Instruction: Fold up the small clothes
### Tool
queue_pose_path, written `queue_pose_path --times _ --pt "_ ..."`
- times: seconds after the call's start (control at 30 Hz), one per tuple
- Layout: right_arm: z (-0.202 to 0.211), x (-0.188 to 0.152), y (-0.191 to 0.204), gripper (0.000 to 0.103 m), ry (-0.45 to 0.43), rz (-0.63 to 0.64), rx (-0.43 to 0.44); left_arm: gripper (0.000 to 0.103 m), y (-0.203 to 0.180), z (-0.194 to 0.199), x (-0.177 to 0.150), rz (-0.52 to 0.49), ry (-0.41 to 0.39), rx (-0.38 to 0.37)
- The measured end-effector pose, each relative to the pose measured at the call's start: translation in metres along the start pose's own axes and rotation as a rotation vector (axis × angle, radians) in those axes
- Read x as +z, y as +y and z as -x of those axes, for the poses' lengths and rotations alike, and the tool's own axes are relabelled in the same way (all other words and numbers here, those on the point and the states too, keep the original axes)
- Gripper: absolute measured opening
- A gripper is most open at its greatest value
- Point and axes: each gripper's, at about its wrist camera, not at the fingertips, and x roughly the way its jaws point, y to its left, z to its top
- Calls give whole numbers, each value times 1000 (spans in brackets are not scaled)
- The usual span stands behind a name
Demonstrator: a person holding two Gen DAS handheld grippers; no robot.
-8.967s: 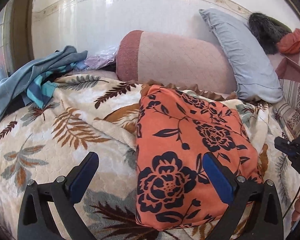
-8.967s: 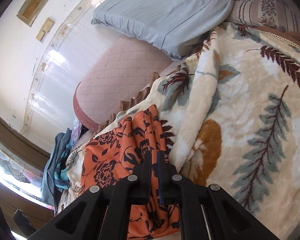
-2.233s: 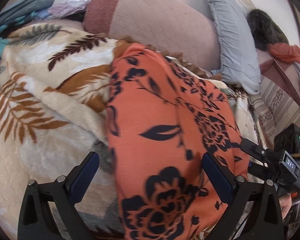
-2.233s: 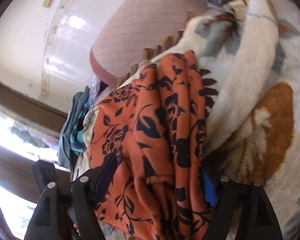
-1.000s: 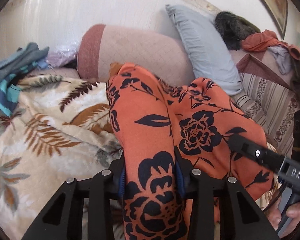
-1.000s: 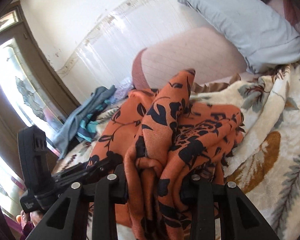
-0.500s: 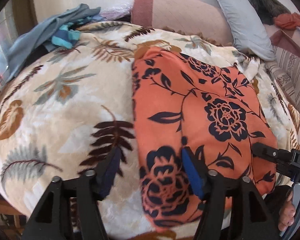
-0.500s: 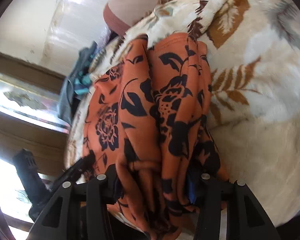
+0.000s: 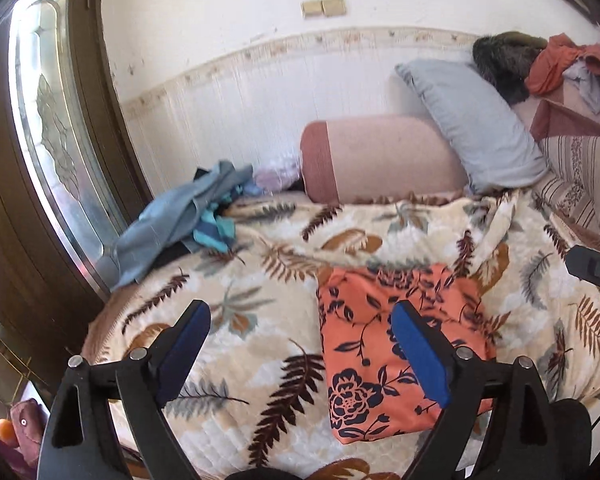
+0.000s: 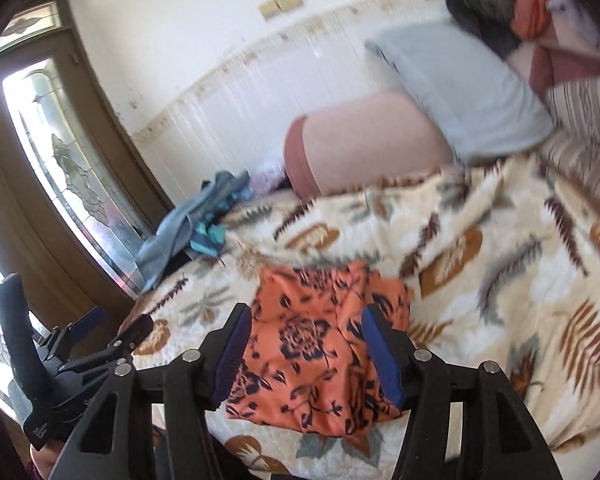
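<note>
orange floral garment (image 9: 396, 344) lies folded into a rough rectangle on the leaf-print blanket (image 9: 240, 320), near the blanket's front edge, dark flower print facing up. in the right wrist view the same garment (image 10: 320, 344) sits flat, its near edge close to where the blanket drops off the bed.

left tool (image 9: 300, 344): jaws spread wide and opening, blue pads clear of the cloth. nothing clamped. the right-hand pad sits in front of the garment in the picture, the left-hand pad is over bare blanket; no contact visible.

right tool (image 10: 306, 350): jaws partway apart and opening, the garment seen between the two blue pads, but the pads stand above it and do not press on it. view is motion-blurred, so fine contact at the near edge is hard to read. the left tool (image 10: 88, 344) shows at the lower left of this view, beside the garment's left side.

outward from the garment: behind it, a pink bolster cushion (image 9: 380, 160) lies against the wall at the blanket's far edge. a grey-blue pillow (image 9: 472, 120) leans just right of the bolster. left of the bolster, a heap of blue-grey clothes (image 9: 180, 220) with a teal striped piece. further right of the pillow, a dark furry item (image 9: 504, 60) and red-orange clothes (image 9: 556, 64). a wooden door with patterned glass (image 9: 52, 140) stands left of the blanket.
</note>
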Motion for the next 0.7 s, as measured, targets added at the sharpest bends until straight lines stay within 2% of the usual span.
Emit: queue_pose_path --times 0.13,0.37,0.43,0.7 --pt "28 12 28 63 -62 65 -8 95 9 27 13 20 -43 12" --pt "49 12 59 63 -104 122 -25 97 26 52 20 63 -75 53" --pt "52 11 65 63 -108 134 -28 100 29 56 20 71 -80 56" --pt "49 -2 81 63 -90 167 -55 100 31 65 18 69 -81 49"
